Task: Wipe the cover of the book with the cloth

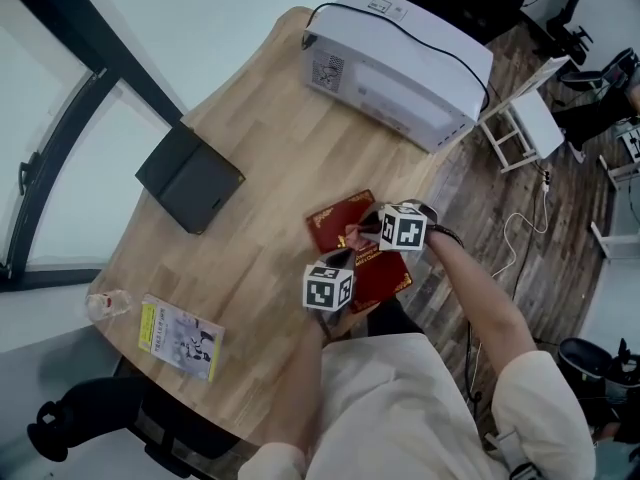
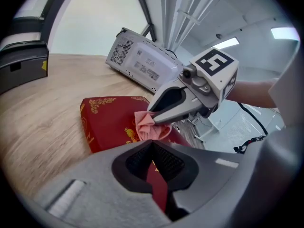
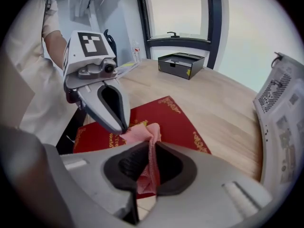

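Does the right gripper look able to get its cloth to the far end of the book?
Probably yes. The right gripper is shut on the cloth over the book, whose far end lies bare on the table. The left gripper seems to grip the near edge, out of that path.

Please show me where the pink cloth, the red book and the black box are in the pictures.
pink cloth (image 3: 144, 132): right gripper view, on the bunched part above the jaws.
red book (image 3: 178, 120): right gripper view, on the bare cover.
black box (image 1: 190, 180): head view, on its top face.
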`<state>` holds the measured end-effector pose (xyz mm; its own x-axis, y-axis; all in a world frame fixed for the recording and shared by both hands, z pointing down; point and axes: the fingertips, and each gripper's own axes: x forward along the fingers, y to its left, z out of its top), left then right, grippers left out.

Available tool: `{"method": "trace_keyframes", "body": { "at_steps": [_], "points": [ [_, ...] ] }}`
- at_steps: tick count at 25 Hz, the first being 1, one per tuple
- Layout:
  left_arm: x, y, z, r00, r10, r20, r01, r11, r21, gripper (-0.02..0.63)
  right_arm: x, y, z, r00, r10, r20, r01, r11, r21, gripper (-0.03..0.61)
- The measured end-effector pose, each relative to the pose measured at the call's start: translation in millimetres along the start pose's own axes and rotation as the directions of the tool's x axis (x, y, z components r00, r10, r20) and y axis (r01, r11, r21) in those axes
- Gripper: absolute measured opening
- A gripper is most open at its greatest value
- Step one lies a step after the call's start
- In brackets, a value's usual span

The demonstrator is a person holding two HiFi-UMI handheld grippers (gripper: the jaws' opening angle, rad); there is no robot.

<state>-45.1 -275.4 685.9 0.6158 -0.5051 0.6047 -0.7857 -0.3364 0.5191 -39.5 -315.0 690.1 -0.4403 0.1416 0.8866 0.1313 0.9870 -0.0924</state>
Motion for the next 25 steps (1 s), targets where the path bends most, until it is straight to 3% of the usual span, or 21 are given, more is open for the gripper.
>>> {"method": "trace_keyframes", "body": {
  "at_steps": [4,8,12,14,16,18,22,25],
  "points": [
    [1,-2,0,1.0,0.002,-0.006,-0.002,1.0,0.005,0.008,0,-33,13,0.993,-0.119,0.007,0.118,0.992,0.032,0.044],
    [1,-1,0,1.0,0.002,-0.008,-0.002,1.0,0.01,0.008,5,-40,22,0.985,-0.169,-0.022,0.167,0.984,-0.063,0.043],
    [0,-2,-3,1.0,0.002,-0.016,-0.002,1.0,0.02,0.008,6,-55,28,0.967,-0.255,-0.011,0.254,0.966,-0.042,0.043],
    [1,-3,-2,1.0,0.0,-0.011,0.0,1.0,0.019,0.008,0,-75,29,0.93,-0.367,-0.03,0.366,0.93,-0.039,0.043],
    [1,-2,-1,1.0,0.003,-0.007,-0.003,1.0,0.019,0.008,-9,-93,34,0.869,-0.494,-0.026,0.491,0.869,-0.063,0.043],
    [2,-1,-1,1.0,0.003,-0.006,-0.003,1.0,0.018,0.008,-13,-91,48,0.839,-0.544,0.031,0.544,0.834,-0.09,0.043],
    [-3,-9,-1,0.998,-0.059,-0.034,0.062,0.993,0.101,0.008,11,-47,62,0.906,-0.416,0.083,0.424,0.877,-0.226,0.043],
    [-22,-1,10,0.998,-0.053,0.025,0.051,0.994,0.1,0.008,22,-23,63,0.92,-0.383,0.085,0.389,0.861,-0.328,0.043]
  ]
}}
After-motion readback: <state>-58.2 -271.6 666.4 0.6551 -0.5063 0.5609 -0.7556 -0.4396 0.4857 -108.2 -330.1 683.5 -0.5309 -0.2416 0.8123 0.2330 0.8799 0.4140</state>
